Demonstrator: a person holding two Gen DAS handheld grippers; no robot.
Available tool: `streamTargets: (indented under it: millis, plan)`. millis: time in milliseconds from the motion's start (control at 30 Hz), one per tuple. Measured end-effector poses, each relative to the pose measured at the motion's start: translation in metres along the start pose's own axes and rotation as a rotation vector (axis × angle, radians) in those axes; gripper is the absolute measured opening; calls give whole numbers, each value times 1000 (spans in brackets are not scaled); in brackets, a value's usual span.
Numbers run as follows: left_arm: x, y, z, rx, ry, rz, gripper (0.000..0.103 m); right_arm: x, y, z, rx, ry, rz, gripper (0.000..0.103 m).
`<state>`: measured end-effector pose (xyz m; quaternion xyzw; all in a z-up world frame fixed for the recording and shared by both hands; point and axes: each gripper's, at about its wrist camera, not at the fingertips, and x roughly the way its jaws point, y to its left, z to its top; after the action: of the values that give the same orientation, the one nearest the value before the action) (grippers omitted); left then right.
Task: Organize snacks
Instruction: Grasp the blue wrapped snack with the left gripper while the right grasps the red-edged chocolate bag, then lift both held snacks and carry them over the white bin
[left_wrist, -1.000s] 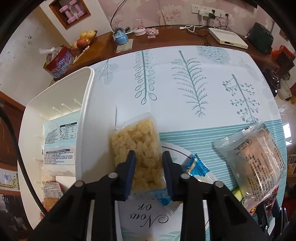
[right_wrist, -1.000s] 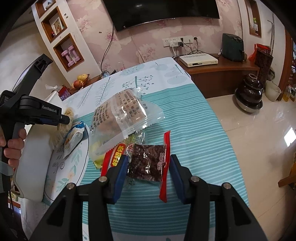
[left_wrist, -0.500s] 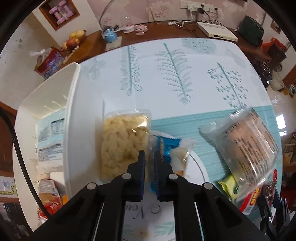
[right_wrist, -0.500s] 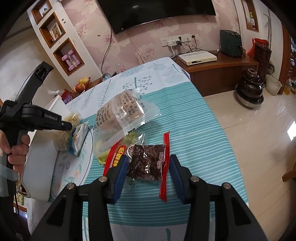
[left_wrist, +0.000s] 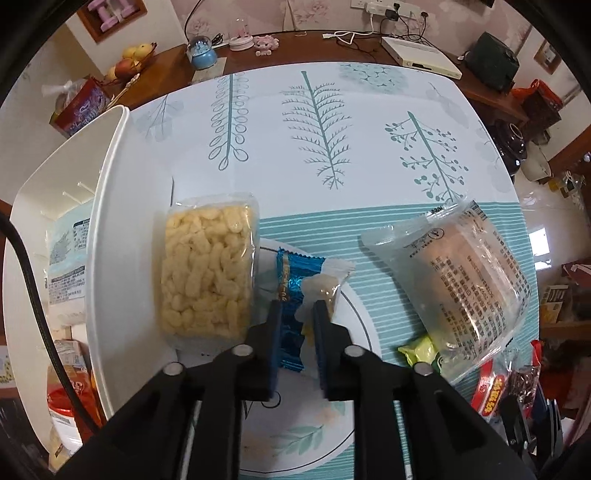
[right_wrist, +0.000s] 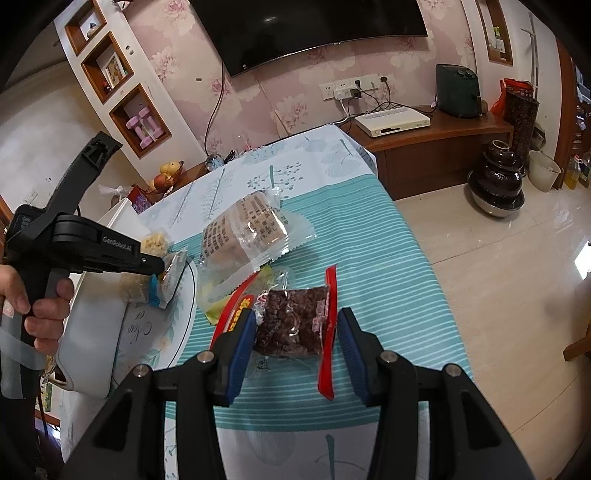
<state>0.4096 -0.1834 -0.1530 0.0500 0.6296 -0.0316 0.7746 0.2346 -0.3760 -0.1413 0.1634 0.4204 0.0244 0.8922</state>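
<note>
My left gripper (left_wrist: 297, 308) is shut on a blue foil snack packet (left_wrist: 290, 291), held just over a white plate (left_wrist: 332, 406). In the right wrist view, that left gripper (right_wrist: 160, 266) carries the blue packet (right_wrist: 168, 280) by its top. A clear pack of yellow puffed snacks (left_wrist: 208, 269) leans against the outer wall of the white bin (left_wrist: 110, 229). My right gripper (right_wrist: 297, 315) is shut on a dark-red snack bag (right_wrist: 295, 326) with a red edge, above the striped cloth.
A big clear printed bag (left_wrist: 469, 273) lies right of the plate, over a yellow-green packet (left_wrist: 417, 350) and a red packet (right_wrist: 236, 306). The bin holds a light-blue pack (left_wrist: 66, 266) and others. The table's edge (right_wrist: 417, 266) drops to the floor on the right.
The left gripper's jaws were around the yellow puffed pack; they have left it leaning on the bin, moved right and closed on the blue packet. The right gripper kept still with its bag.
</note>
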Motion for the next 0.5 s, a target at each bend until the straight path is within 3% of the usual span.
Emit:
streamTargets:
  millis: [200, 500]
  plan:
    - [2, -2, 1, 13, -3, 14, 35, -3, 0, 1, -10, -11, -6, 46]
    - [16, -10, 4, 33, 20, 28, 38, 1, -2, -3, 1, -2, -4, 46]
